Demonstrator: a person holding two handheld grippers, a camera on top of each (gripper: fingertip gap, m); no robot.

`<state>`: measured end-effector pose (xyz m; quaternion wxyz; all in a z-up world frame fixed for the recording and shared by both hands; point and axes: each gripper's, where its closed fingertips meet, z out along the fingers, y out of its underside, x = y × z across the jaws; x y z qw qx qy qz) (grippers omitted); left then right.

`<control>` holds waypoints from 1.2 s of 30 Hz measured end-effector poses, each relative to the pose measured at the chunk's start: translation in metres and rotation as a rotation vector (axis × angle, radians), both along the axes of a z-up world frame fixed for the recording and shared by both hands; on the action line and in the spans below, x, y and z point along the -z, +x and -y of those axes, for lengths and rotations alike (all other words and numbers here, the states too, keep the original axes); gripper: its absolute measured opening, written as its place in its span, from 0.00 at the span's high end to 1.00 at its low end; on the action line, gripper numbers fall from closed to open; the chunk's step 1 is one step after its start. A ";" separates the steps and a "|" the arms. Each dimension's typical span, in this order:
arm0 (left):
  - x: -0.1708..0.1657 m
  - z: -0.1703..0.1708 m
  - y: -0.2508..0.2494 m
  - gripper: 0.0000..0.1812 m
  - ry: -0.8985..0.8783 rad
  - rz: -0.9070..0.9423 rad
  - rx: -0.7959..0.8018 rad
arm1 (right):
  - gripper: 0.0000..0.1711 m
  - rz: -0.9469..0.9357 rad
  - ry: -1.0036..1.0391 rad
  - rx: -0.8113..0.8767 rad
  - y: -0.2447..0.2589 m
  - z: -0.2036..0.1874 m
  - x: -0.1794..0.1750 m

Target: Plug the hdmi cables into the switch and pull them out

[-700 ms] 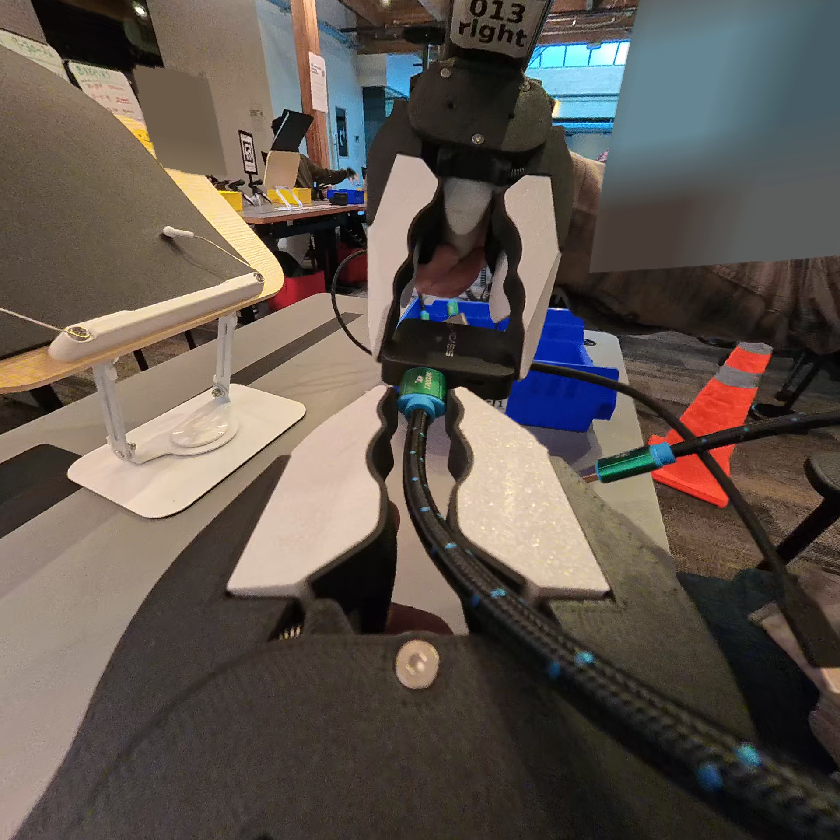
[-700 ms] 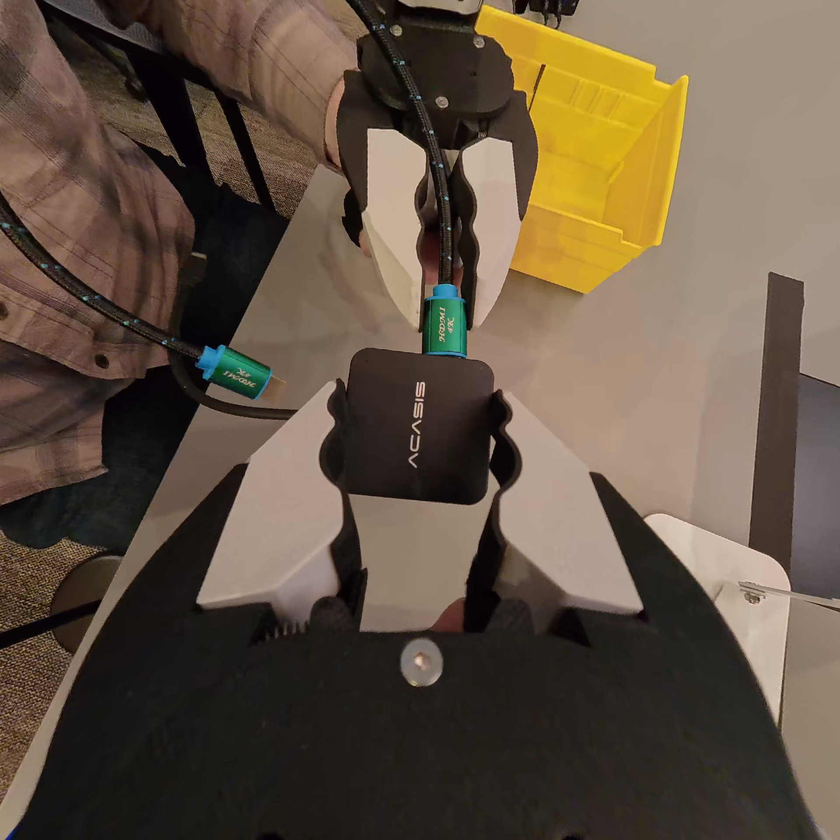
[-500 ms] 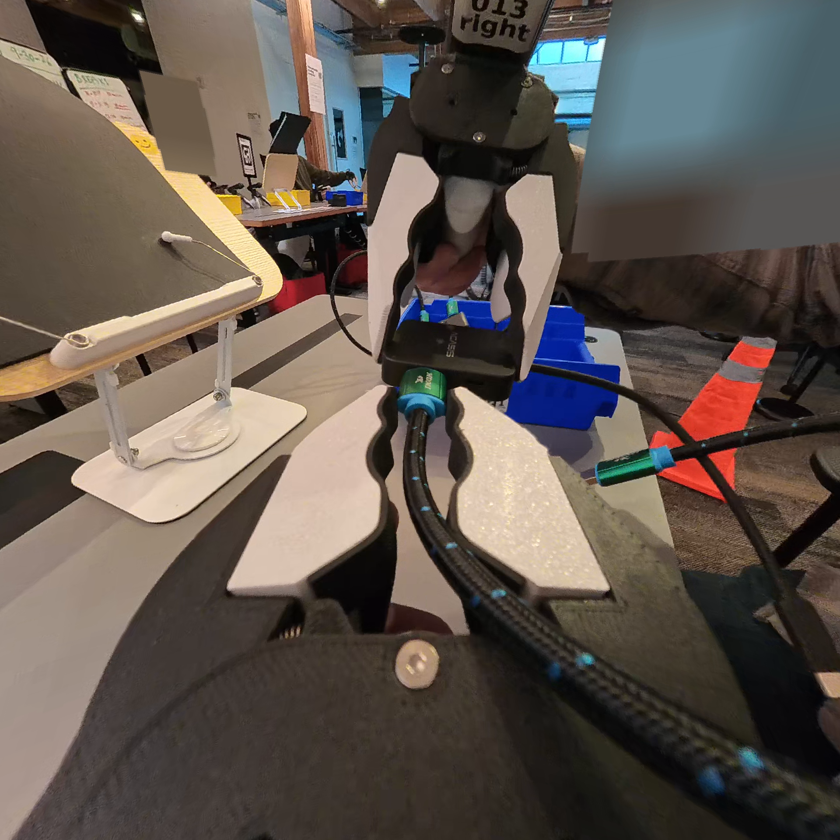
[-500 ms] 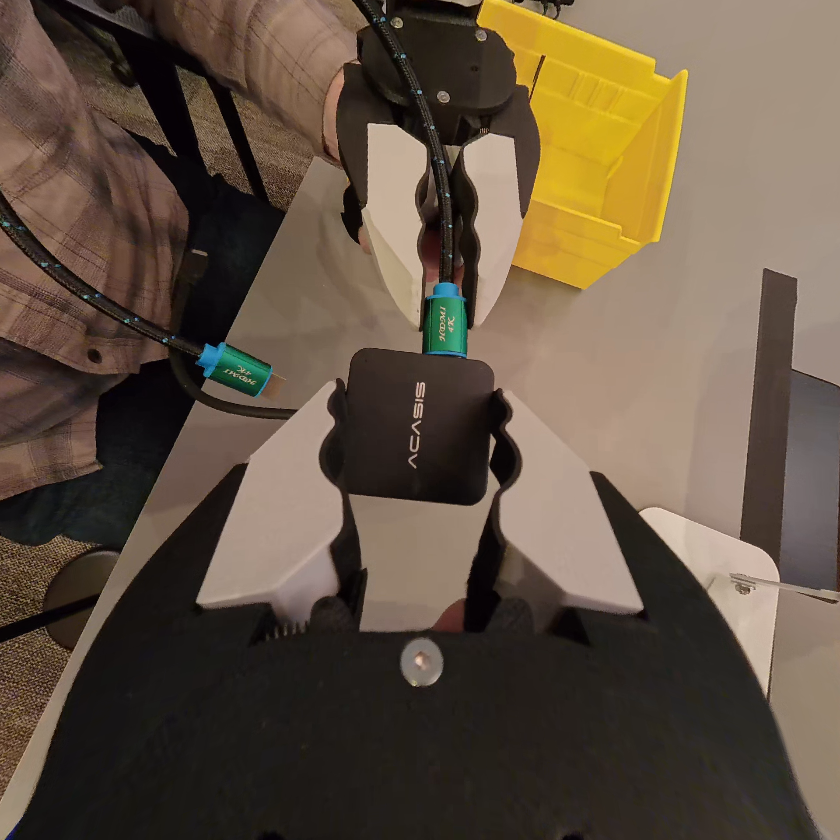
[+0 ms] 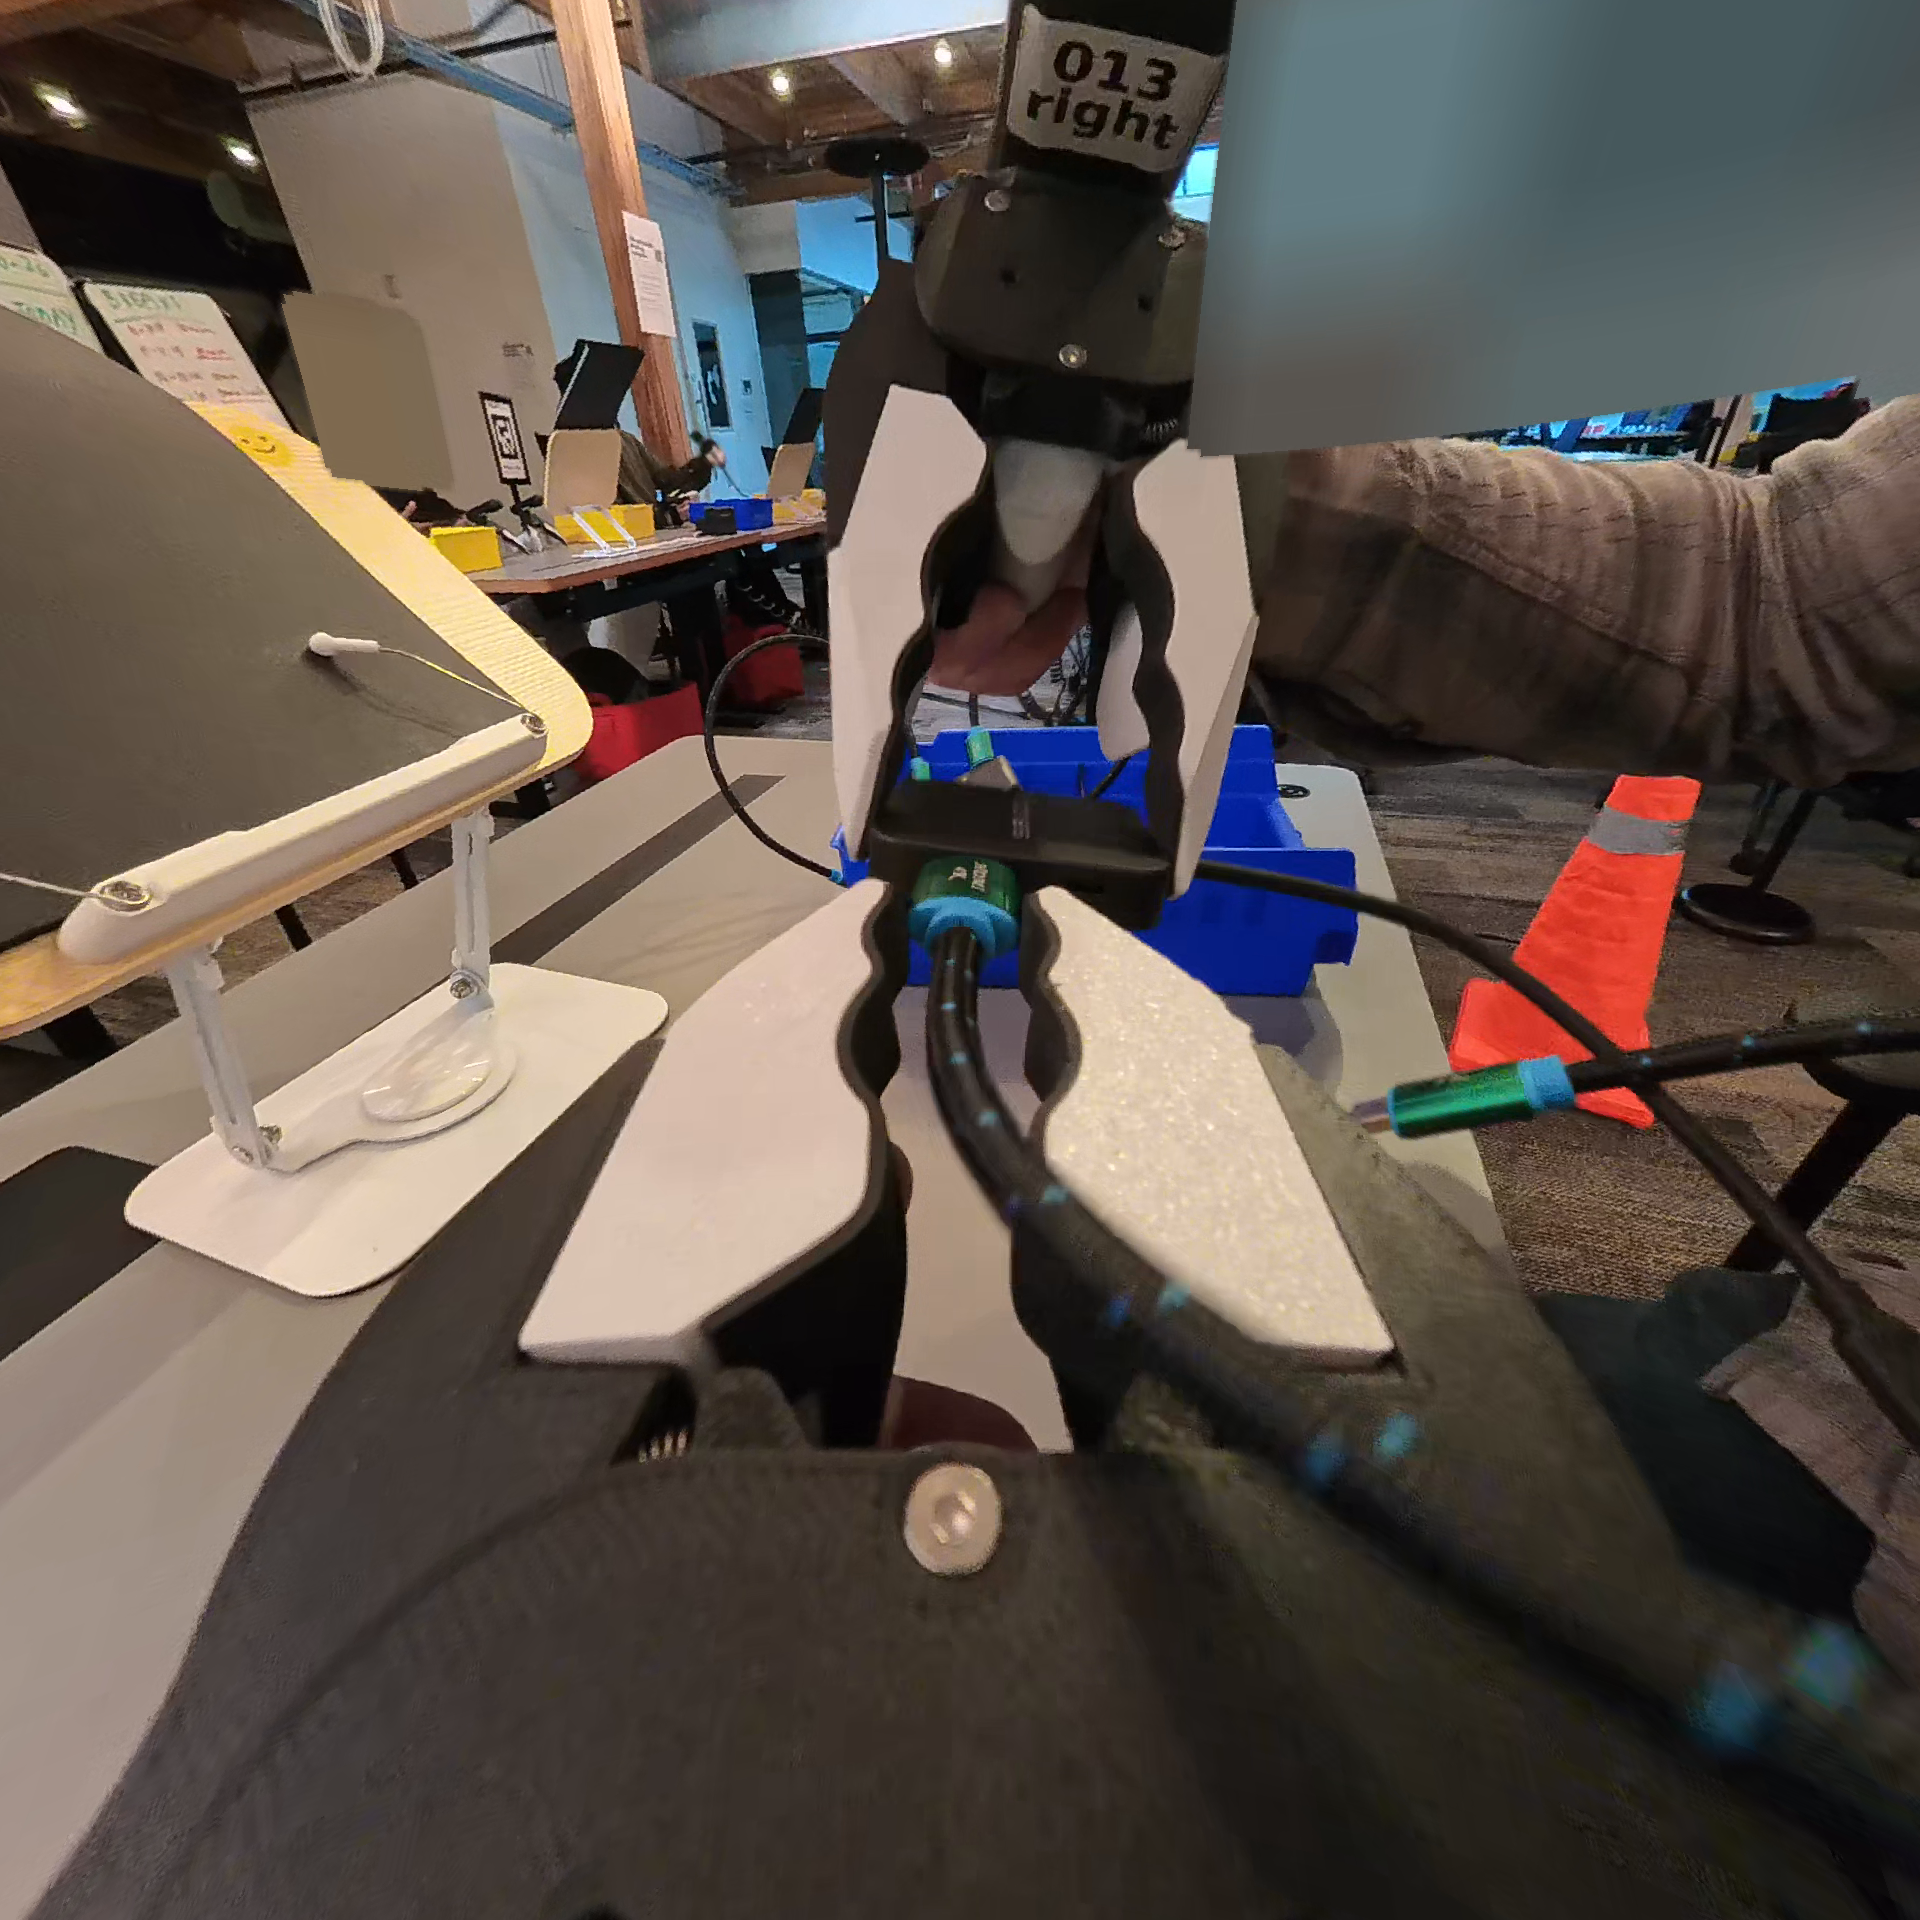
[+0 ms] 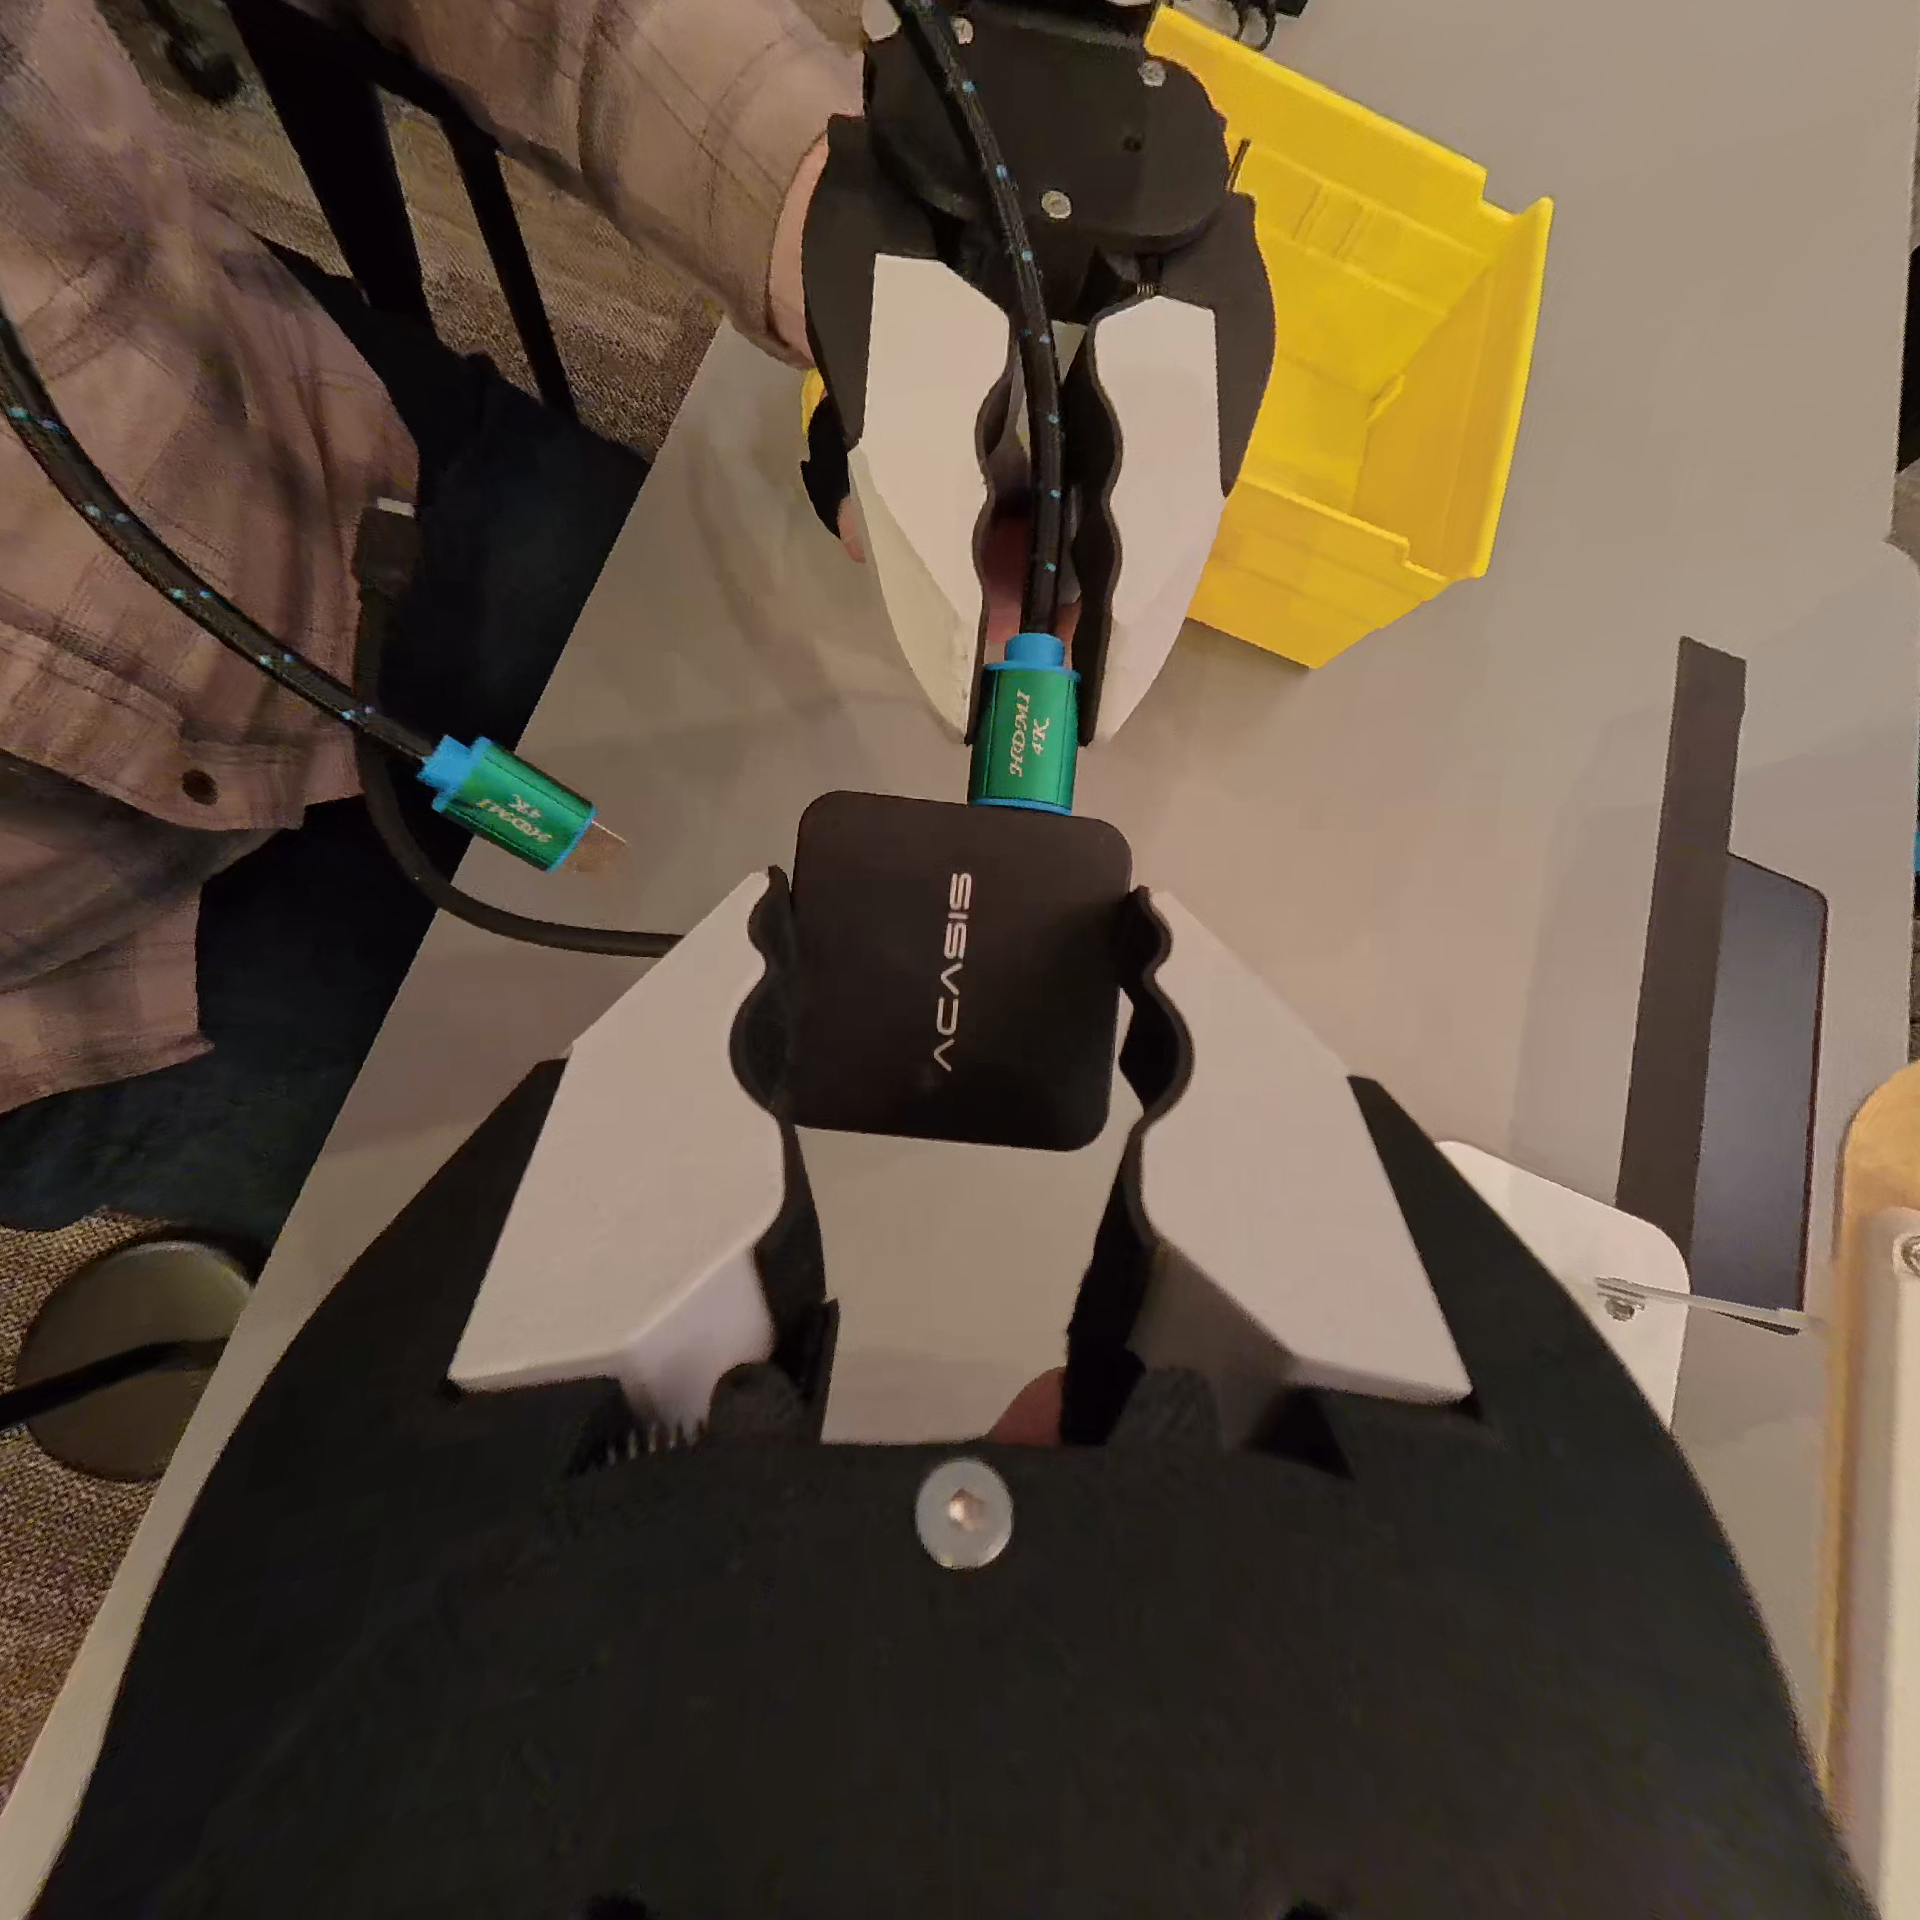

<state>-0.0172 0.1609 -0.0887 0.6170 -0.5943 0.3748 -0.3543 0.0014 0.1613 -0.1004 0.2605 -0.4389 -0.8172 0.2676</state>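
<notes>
Change since earlier: very little; the left gripper has kept its clamp on the braided cable, and the right gripper has kept the switch pinched. The green plug meets the switch's far edge as before; both views have shifted slightly.
Switch: a black square box, held above the grey table between the right gripper's two white fingers, which press on its left and right sides.
Right claw: narrowed to the switch's width, gripping it.
Left claw: nearly closed around the cable just behind the plug's blue collar; the plug juts past the fingertips towards the switch.
Plug seating: its metal tip is hidden against the switch; how deep it sits cannot be told.
Second plug: green, loose in the air left of the switch, metal tip bare, not touching it.
Thin black cable: runs from the switch's left side.
Yellow bin: beyond the switch, on the table.
Blue bin: behind the switch in the left wrist view.
</notes>
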 end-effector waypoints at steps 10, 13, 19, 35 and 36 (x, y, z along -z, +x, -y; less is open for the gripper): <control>-0.009 0.005 0.004 0.89 0.031 -0.042 0.023 | 0.65 -0.010 -0.021 0.020 -0.009 0.005 0.018; -0.006 0.004 0.005 0.89 0.024 -0.046 0.025 | 0.65 -0.004 -0.004 0.039 -0.006 0.002 0.019; 0.003 -0.005 0.001 0.89 0.006 -0.093 -0.023 | 0.65 -0.024 0.047 0.108 0.000 -0.011 0.014; -0.014 0.025 0.016 0.90 0.167 -0.249 0.119 | 0.60 -0.004 0.041 -0.020 -0.017 0.001 0.023; -0.015 0.025 0.017 0.90 0.173 -0.258 0.123 | 0.61 -0.010 0.033 -0.034 -0.019 0.003 0.025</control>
